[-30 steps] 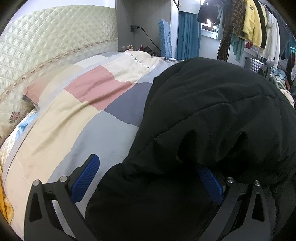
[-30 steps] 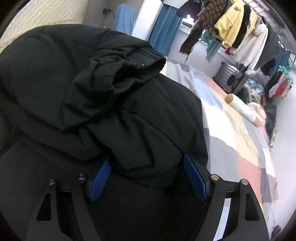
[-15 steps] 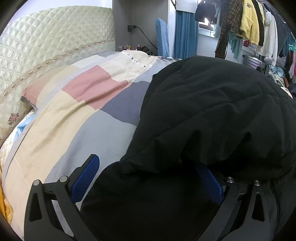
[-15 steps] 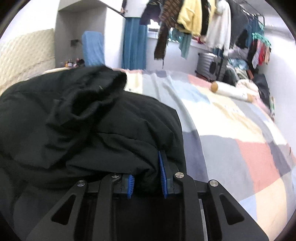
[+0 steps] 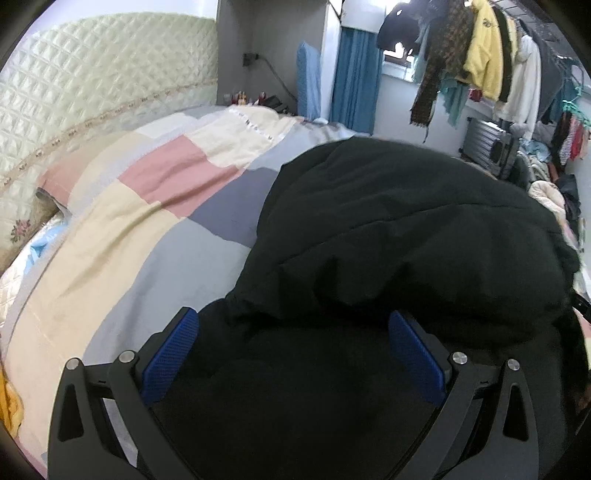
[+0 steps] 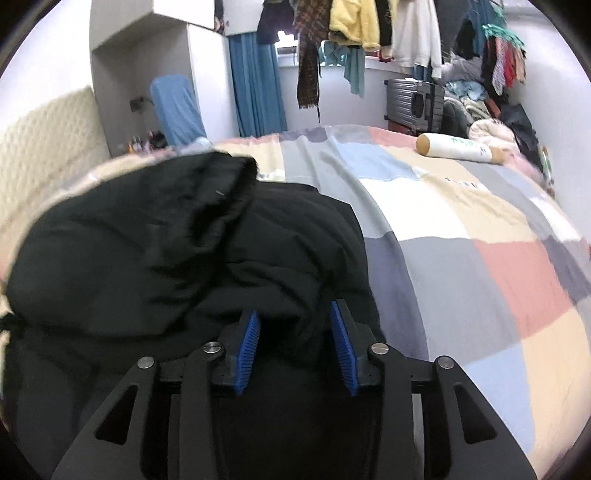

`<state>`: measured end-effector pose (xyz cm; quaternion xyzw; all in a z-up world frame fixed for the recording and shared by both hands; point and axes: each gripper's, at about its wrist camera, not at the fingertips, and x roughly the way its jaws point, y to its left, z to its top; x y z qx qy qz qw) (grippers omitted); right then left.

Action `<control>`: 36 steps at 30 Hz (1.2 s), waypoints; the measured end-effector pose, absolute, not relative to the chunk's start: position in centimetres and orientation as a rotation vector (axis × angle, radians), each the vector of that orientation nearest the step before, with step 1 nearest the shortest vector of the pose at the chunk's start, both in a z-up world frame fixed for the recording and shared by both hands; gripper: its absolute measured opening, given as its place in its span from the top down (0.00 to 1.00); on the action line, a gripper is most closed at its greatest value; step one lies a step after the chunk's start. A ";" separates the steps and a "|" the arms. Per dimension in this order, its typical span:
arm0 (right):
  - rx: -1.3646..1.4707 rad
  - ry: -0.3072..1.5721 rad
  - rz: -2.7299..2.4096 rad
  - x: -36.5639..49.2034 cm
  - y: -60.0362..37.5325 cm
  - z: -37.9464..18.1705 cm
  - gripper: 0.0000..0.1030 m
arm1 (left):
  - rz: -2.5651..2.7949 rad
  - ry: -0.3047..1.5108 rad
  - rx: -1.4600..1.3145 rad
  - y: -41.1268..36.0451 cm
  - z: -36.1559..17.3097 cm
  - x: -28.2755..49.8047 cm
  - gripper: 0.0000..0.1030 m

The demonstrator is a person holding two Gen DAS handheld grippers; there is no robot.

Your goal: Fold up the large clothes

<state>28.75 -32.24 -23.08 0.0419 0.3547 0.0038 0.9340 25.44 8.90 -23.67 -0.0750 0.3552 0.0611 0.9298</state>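
A large black padded jacket (image 5: 406, 236) lies bunched on the patchwork bed cover (image 5: 155, 229). My left gripper (image 5: 295, 332) is open wide, its blue pads (image 5: 170, 354) on either side of the jacket's near fold, not pinching it. In the right wrist view the jacket (image 6: 155, 251) fills the left half, with a ribbed cuff or hem on top. My right gripper (image 6: 295, 325) has its blue pads (image 6: 247, 343) partly closed with a thick fold of jacket bunched between them.
A quilted cream headboard (image 5: 74, 96) runs along the left. A cylindrical white bolster (image 6: 458, 149) lies at the far side of the bed cover (image 6: 461, 266). Hanging clothes (image 6: 369, 26), blue curtains (image 6: 255, 85) and a grey suitcase (image 6: 413, 99) stand behind.
My right gripper closed on a jacket fold, then spread a little wider; it has lifted and levelled, showing more of the bed. The left gripper stays open and has risen slightly.
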 end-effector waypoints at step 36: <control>0.165 0.471 0.292 1.4 -31.2 -2.0 0.56 | -0.115 0.592 -0.250 14.7 -4.5 0.2 0.01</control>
